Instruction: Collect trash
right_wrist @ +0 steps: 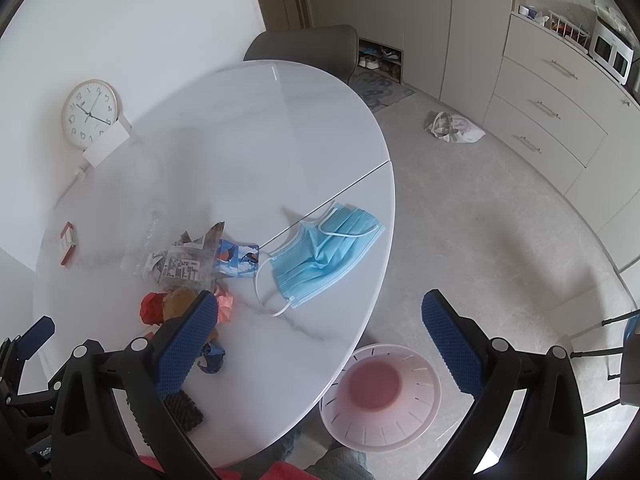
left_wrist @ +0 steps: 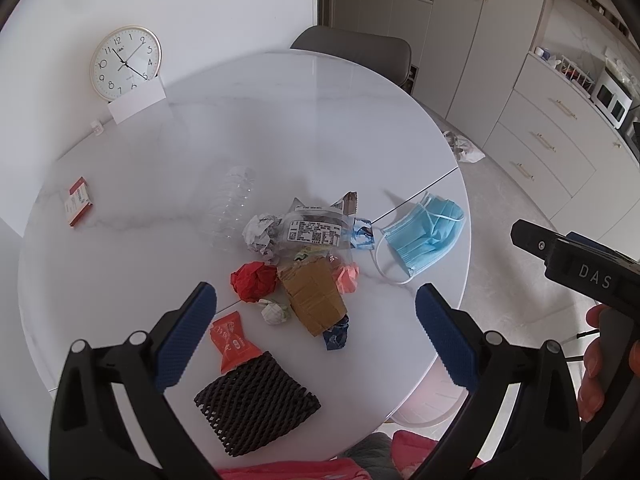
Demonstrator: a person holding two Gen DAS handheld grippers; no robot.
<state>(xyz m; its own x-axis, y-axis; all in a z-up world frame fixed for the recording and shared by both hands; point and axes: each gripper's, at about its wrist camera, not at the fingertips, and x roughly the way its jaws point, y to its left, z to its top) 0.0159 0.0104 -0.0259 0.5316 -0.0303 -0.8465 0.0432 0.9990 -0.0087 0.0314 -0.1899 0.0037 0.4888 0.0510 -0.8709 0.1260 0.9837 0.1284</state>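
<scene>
Blue ribbed pads (left_wrist: 188,332) of the left gripper (left_wrist: 316,332) stand spread wide and hold nothing, hovering above a black foam mesh sleeve (left_wrist: 256,400) at lower centre and an orange sachet (left_wrist: 234,340) touching it. Beyond lie a brown cardboard scrap (left_wrist: 316,296), a red crumpled paper ball (left_wrist: 254,280), a clear printed-label bag (left_wrist: 316,232) and a pale blue surgical mask (left_wrist: 424,236). The right gripper (right_wrist: 320,340) is likewise released and empty, above the table edge.

Judged step: the start of collection, nothing yet grasped. The next move calls for closing on one item and carrying it to the pink slotted plastic bin (right_wrist: 380,396) on the floor, lower centre.

The round white marble table (left_wrist: 260,128) carries a wall clock (left_wrist: 126,63) at upper left; cabinets fill the right.
</scene>
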